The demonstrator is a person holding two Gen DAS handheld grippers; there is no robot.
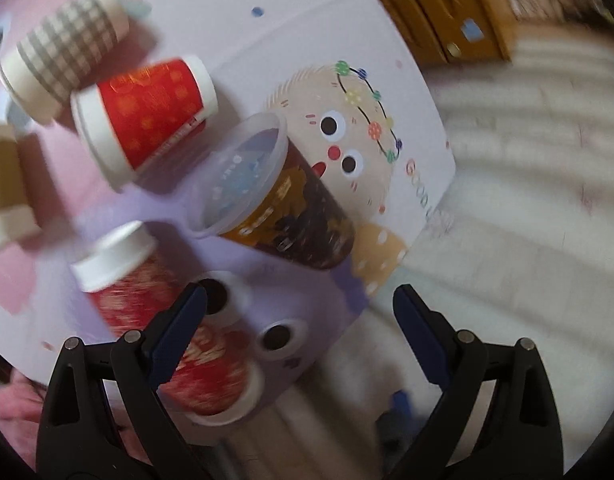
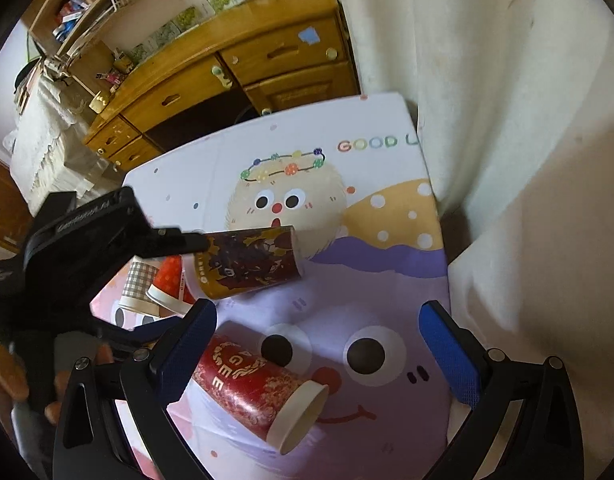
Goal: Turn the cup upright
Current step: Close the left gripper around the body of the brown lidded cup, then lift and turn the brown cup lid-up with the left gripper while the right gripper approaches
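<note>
Several cups lie on their sides on a cartoon-printed table (image 1: 347,32). A brown and gold plastic cup (image 1: 283,204) lies in the middle; it also shows in the right wrist view (image 2: 251,264). A dark red paper cup (image 1: 167,320) lies nearest; in the right wrist view (image 2: 259,388) its open mouth faces right. A red dotted cup (image 1: 147,116) and a grey checked cup (image 1: 63,48) lie further left. My left gripper (image 1: 299,300) is open and empty above the dark red cup. My right gripper (image 2: 319,320) is open and empty over it.
A tan cup (image 1: 3,184) lies at the left edge. A wooden desk with drawers (image 2: 227,76) stands behind the table. White bedding (image 2: 507,160) lies along the table's right side. The left gripper's body (image 2: 67,248) reaches in from the left.
</note>
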